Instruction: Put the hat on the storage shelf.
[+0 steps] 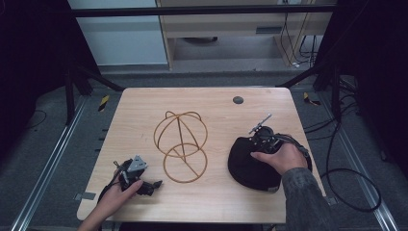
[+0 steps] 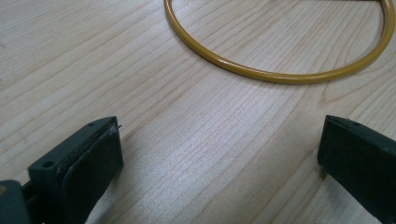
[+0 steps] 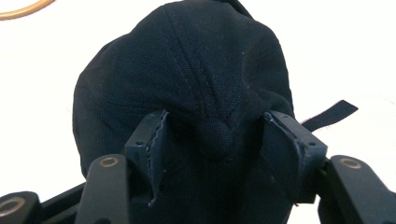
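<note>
Right gripper jaws straddle the dark cap crown unclosed, left gripper spread idle: pinch the top button squarely before lifting

Bare wood lies ahead of the left tongs, whose jaws stand wide with nothing between them up to the base ring of the yellow wire hat stand. That stand blocks the middle of the pale wooden surface. The dark fabric cap takes the right side, its crown bunched between the parted jaws of the right tongs. The far strip stays open.
</note>
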Demonstrator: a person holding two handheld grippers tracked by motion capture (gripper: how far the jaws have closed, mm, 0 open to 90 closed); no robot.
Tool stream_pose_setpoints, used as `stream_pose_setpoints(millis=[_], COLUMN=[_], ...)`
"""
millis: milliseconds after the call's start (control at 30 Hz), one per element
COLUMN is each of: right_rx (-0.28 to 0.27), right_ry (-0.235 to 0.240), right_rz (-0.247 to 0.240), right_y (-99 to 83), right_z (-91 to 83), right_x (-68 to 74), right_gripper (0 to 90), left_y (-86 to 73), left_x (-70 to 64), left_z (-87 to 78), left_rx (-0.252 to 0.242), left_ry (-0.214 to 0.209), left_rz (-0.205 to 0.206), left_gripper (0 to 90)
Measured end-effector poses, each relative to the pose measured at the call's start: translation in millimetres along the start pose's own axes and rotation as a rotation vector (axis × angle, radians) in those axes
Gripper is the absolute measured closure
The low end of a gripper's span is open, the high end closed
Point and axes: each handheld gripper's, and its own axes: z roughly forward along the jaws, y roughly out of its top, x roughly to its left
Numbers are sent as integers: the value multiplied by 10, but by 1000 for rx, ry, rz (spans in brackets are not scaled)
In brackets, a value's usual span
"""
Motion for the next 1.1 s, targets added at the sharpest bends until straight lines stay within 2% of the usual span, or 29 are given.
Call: stream_pose_setpoints(millis=[100, 300, 567, 867, 1100], right_rx=[4, 22, 21, 9, -65], right_ry=[1, 3, 25, 38, 36], right_rz=[-5, -21, -26, -22, 4], right_y=[-1, 0, 5, -23, -88], right_z=[8, 43, 61, 34, -131], right_x=[-8, -3, -22, -41, -48], right_gripper=[444, 585, 712, 774, 779], left_y=[0, 0, 0, 0, 0], left_x=[0, 0, 0, 0, 0], left_z=[0, 0, 0, 0, 0], left_rx=[0, 0, 0, 0, 0], left_ry=[0, 0, 0, 0, 0], left_rz=[0, 0, 0, 0, 0], left_gripper=[0, 0, 0, 0, 0])
